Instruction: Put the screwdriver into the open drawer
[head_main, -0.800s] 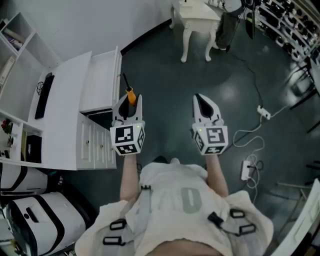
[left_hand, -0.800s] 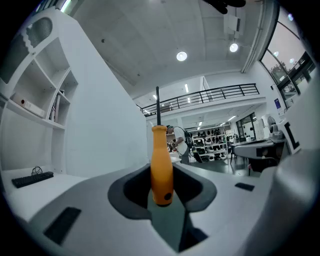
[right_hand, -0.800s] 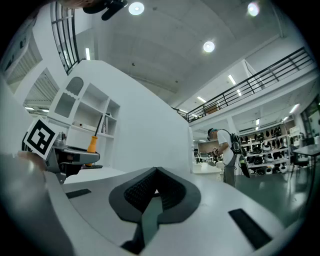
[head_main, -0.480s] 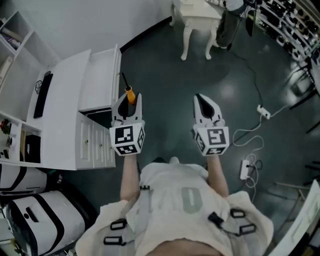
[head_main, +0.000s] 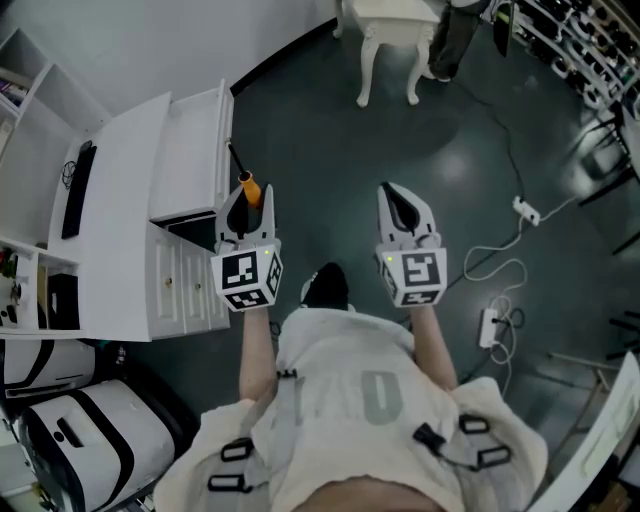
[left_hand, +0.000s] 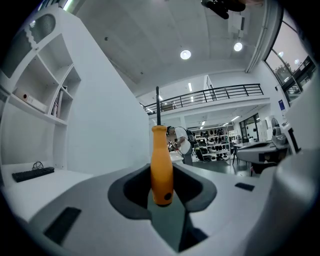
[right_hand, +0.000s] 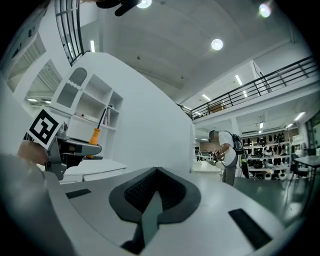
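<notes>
A screwdriver (head_main: 249, 186) with an orange handle and a black shaft stands up between the jaws of my left gripper (head_main: 248, 207), which is shut on the handle. In the left gripper view the handle (left_hand: 161, 167) sits upright between the dark pads and the shaft points up. The open white drawer (head_main: 190, 150) juts out of the cabinet just left of that gripper. My right gripper (head_main: 402, 207) hangs level over the dark floor to the right, shut with nothing in it (right_hand: 154, 200). Its view shows the left gripper (right_hand: 67, 149) carrying the screwdriver (right_hand: 94, 136).
The white desk top (head_main: 115, 220) carries a black keyboard (head_main: 78, 190), with shelves on its left. A white side table (head_main: 390, 30) stands ahead. A power strip (head_main: 495, 328) with cables lies on the floor at right. A black shoe (head_main: 326, 286) shows between the arms.
The person has stepped forward: a black shoe now shows between the arms. Both grippers sit a little further left and up in the view, the screwdriver still held.
</notes>
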